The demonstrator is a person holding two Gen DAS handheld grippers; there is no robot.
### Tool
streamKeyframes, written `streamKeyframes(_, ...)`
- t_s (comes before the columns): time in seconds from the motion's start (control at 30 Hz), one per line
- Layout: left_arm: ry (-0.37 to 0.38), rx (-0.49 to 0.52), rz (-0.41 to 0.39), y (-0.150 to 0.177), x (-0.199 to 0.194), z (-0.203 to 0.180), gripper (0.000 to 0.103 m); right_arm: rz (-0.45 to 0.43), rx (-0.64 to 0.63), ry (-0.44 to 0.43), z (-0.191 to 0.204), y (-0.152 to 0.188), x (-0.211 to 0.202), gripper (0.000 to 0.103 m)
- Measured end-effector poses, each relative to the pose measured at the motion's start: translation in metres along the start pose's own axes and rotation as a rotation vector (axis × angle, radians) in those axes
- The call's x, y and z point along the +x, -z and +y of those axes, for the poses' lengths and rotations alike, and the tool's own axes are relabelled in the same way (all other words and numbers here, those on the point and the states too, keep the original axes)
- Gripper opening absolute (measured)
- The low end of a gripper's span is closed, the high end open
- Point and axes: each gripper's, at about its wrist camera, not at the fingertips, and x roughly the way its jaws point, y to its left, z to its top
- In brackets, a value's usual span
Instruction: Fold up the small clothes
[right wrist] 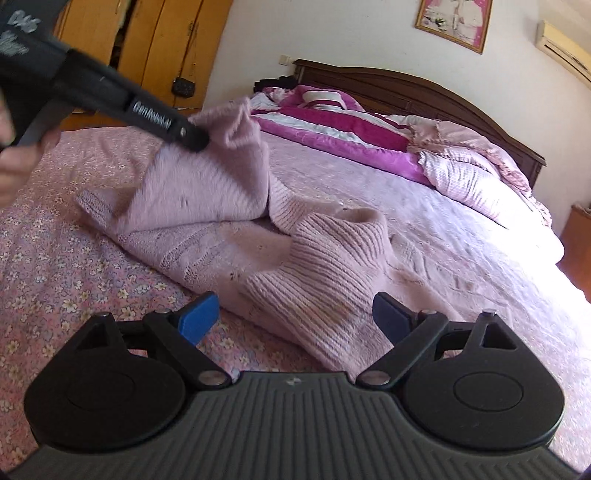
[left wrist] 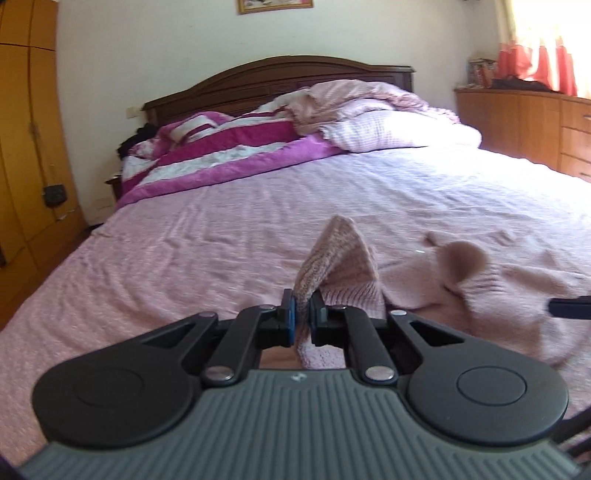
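The left gripper was clamped on a raised corner of the pink knit sweater lying on the bed, mid-fold, while the right gripper hovered wide open and empty just above the ribbed collar; next, probably, carry that corner across.

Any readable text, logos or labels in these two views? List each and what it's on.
"GenRobot.AI": white lettering, slightly blurred, on the black finger arm of the left gripper, seen in the right wrist view.
White marks at that black gripper body's top corner: too blurred to read.
Small emblem on the grey ribbed housing of each wrist camera: a logo, no legible letters.
Gold-framed wall picture: no readable text.
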Motion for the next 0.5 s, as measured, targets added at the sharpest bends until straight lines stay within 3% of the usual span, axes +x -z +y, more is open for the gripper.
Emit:
streamKeyframes(0.23, -0.036, -0.037, 0.064, 0.000, 0.036, 0.031, 0.009, -0.011, 0.076, -0.037, -0.019, 0.010, -0.003, 0.091)
streamKeyframes(0.43, -0.040, -0.032, 0.094, 0.003, 0.056, 0.047, 0.009, 0.022, 0.003, -0.042, -0.024, 0.010, 0.008, 0.058)
streamKeyframes(0.5, -0.039, -0.035, 0.085, 0.001, 0.058, 0.053, 0.009, 0.019, -0.002, -0.059, -0.029, 0.005, 0.007, 0.034)
